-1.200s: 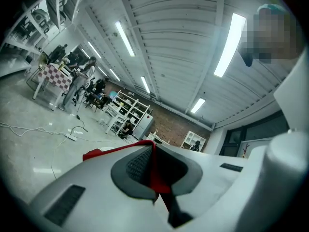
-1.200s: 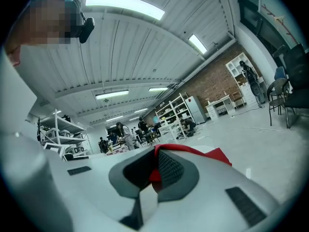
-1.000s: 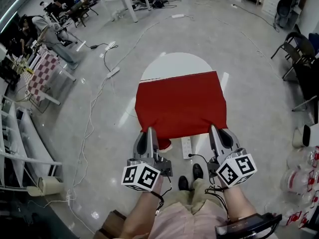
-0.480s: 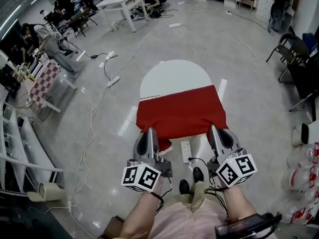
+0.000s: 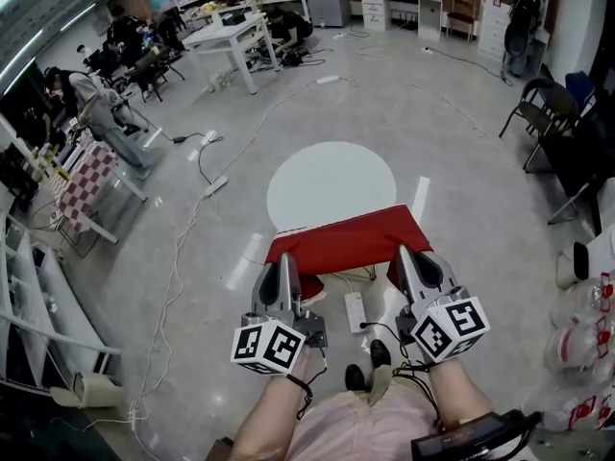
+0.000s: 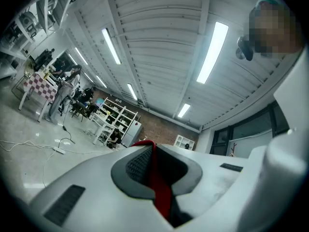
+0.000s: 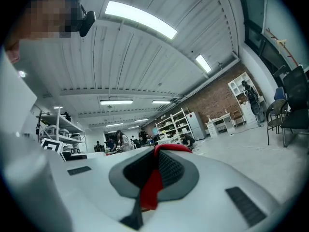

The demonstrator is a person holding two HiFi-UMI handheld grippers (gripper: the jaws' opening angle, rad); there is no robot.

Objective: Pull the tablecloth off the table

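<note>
The red fabric tablecloth (image 5: 351, 236) has slid further off the round white bench (image 5: 332, 182) and covers only its near edge, mid-frame. The fingers of your left gripper (image 5: 286, 260) and right gripper (image 5: 407, 254) pinch its hem. You are mid-pull, so keep drawing back.

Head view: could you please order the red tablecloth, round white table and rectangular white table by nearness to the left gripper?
1. Red tablecloth, clamped in the left gripper.
2. Round white table, just ahead.
3. Rectangular white table, far upper left.
</note>
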